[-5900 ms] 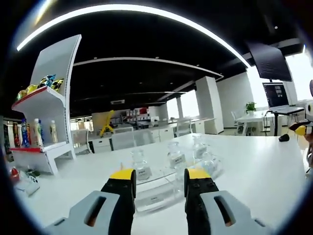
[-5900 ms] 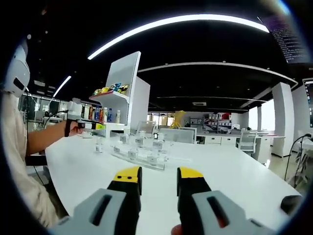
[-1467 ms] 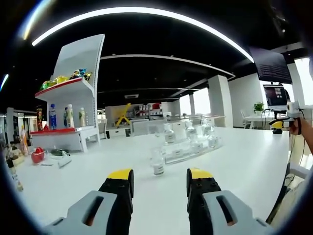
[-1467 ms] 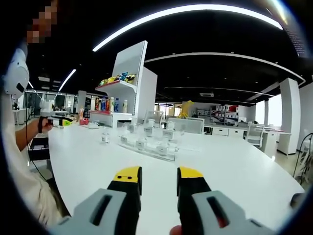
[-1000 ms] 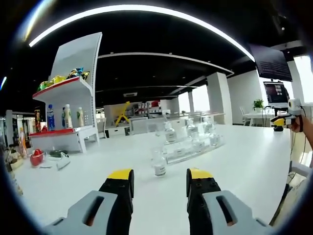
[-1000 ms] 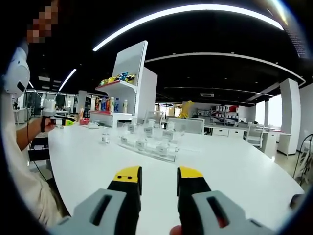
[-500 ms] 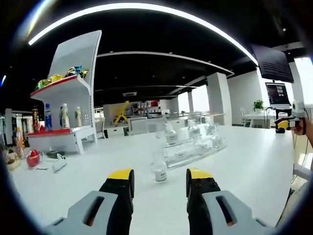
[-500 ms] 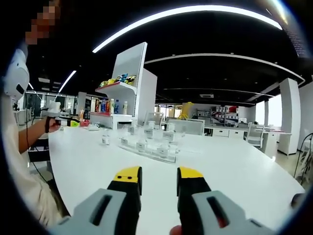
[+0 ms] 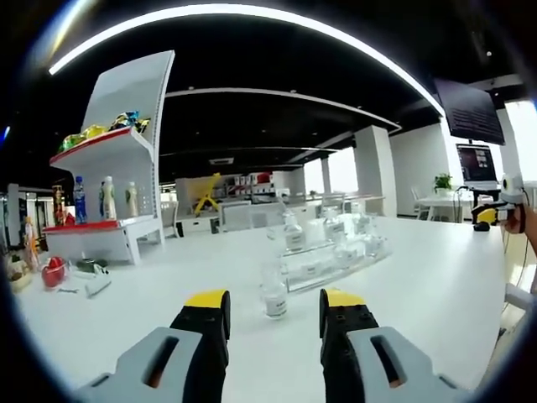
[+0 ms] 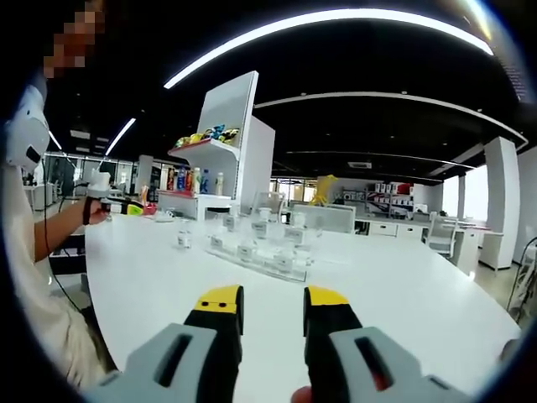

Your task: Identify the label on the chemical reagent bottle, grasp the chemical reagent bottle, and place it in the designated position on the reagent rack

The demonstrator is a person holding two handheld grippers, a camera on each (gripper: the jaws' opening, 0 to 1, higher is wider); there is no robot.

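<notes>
Left gripper view: left hand-held gripper (image 9: pixel 273 306) spread and empty, the lone upright reagent bottle (image 9: pixel 274 295) dead ahead between its jaw tips on the white counter (image 9: pixel 419 277), just short of the clear reagent rack (image 9: pixel 331 260), with bare room all round. Right gripper view: right hand-held gripper (image 10: pixel 273 302) likewise spread and empty, rack (image 10: pixel 260 256) well ahead, bottle (image 10: pixel 184 238) left of it, so the left looks nearer.

Clear glass bottle (image 9: pixel 274 299) with white label, white table (image 9: pixel 419 277), yellow-tipped black tongs (image 9: pixel 273 303).
</notes>
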